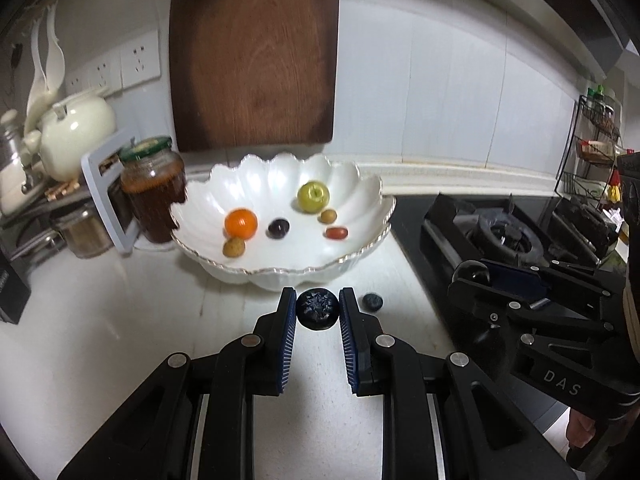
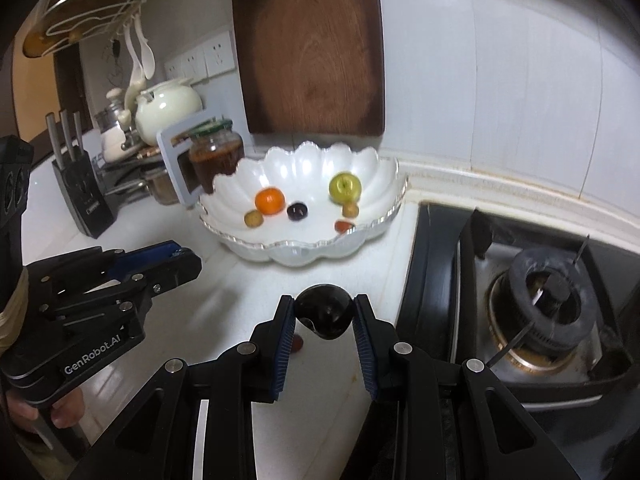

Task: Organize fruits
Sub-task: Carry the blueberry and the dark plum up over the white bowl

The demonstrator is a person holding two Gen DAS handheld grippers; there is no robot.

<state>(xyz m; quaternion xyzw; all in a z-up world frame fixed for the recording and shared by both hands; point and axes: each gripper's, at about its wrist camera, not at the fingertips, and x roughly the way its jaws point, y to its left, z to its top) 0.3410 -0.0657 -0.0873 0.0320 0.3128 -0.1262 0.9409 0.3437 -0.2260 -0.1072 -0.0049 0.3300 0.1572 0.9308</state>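
Note:
A white scalloped bowl (image 1: pixel 360 196) (image 2: pixel 380 176) stands on the counter. It holds a green apple (image 1: pixel 313 197) (image 2: pixel 345 188), an orange (image 1: pixel 240 223) (image 2: pixel 270 201), a dark plum (image 1: pixel 278 228) (image 2: pixel 297 211), two small tan fruits and a red one (image 1: pixel 336 233). My left gripper (image 1: pixel 318 309) is shut on a blueberry (image 1: pixel 318 309) just in front of the bowl. Another blueberry (image 1: pixel 373 302) lies on the counter to its right. My right gripper (image 2: pixel 324 312) is shut on a glossy black round fruit (image 2: pixel 324 312); it shows at the right of the left wrist view (image 1: pixel 474 274). A small red fruit (image 2: pixel 297 345) lies under it.
A gas stove (image 1: pixel 508 232) (image 2: pixel 540 292) sits right of the bowl. A brown jar (image 1: pixel 154 192) (image 2: pixel 216 156), a teapot (image 1: pixel 76 128), a knife block (image 2: pixel 80 196) and a rack stand at the left. A wooden board (image 1: pixel 256 56) (image 2: pixel 312 48) leans on the wall.

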